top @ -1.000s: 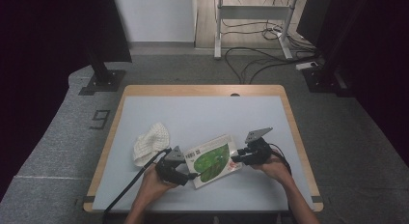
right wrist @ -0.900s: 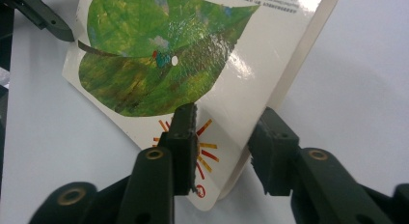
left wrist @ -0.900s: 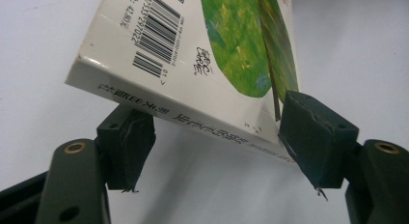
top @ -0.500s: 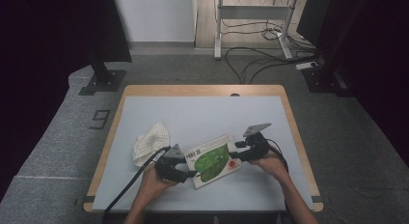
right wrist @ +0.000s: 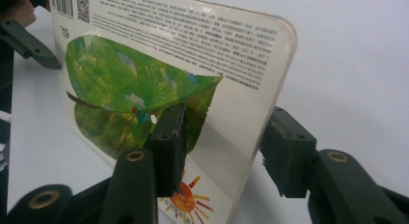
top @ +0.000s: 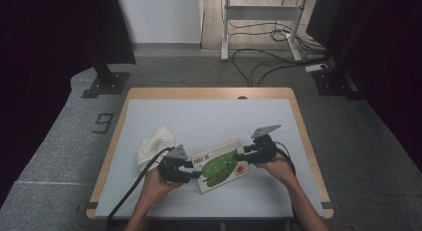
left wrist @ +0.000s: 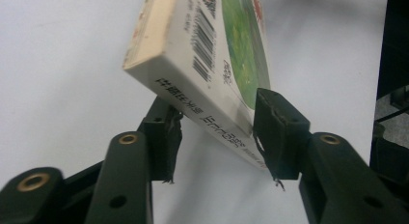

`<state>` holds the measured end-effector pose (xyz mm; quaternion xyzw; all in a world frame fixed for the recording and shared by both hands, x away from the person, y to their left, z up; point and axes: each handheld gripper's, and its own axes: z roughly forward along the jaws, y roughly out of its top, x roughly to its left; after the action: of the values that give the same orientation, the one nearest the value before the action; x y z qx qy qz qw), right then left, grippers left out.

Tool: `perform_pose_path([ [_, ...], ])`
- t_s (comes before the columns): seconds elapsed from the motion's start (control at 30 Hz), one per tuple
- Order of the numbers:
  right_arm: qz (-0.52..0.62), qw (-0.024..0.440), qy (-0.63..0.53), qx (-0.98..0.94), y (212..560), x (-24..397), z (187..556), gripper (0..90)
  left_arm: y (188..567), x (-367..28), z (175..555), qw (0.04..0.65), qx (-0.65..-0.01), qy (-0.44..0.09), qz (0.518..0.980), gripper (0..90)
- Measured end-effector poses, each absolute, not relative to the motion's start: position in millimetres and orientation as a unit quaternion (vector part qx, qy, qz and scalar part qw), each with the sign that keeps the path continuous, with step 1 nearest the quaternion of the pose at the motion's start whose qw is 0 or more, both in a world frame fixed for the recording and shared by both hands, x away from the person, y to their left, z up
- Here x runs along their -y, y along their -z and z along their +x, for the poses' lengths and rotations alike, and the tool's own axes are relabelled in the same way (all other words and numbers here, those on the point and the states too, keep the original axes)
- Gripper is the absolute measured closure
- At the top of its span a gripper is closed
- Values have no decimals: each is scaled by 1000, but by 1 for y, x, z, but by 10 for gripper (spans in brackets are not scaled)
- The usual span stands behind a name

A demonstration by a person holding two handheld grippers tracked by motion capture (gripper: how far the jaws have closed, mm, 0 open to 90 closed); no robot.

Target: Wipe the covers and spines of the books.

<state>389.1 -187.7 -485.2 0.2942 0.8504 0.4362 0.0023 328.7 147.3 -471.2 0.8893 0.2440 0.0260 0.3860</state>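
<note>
A thick board book [top: 219, 165] with a green leaf and a small sun on its cover is held between my two grippers near the table's front. My left gripper [top: 196, 170] has just been closing and now clamps the book's spine corner [left wrist: 202, 50], one pad on the cover and one underneath. My right gripper [top: 241, 155] has also just been closing. It grips the opposite edge of the book [right wrist: 169, 64], with one pad on the leaf picture and the other behind the board. The book is tilted and slightly off the tabletop.
A crumpled white cloth [top: 156, 143] lies just left of the left hand. The pale table [top: 209, 116] has a wooden rim. Cables trail from both grippers toward the front edge. Dark stands and floor cables lie beyond the table.
The right gripper has edged slightly toward the far side. The book and the left gripper keep their place.
</note>
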Motion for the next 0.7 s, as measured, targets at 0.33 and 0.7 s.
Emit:
perform_pose_path([
  [0.33,288,13,-453,-844,478,188,384,585,458,-152,332,382,-249,-29,890,646],
  [0.7,275,18,-458,-845,472,184,378,596,449,-157,335,377,-255,-39,890,701],
])
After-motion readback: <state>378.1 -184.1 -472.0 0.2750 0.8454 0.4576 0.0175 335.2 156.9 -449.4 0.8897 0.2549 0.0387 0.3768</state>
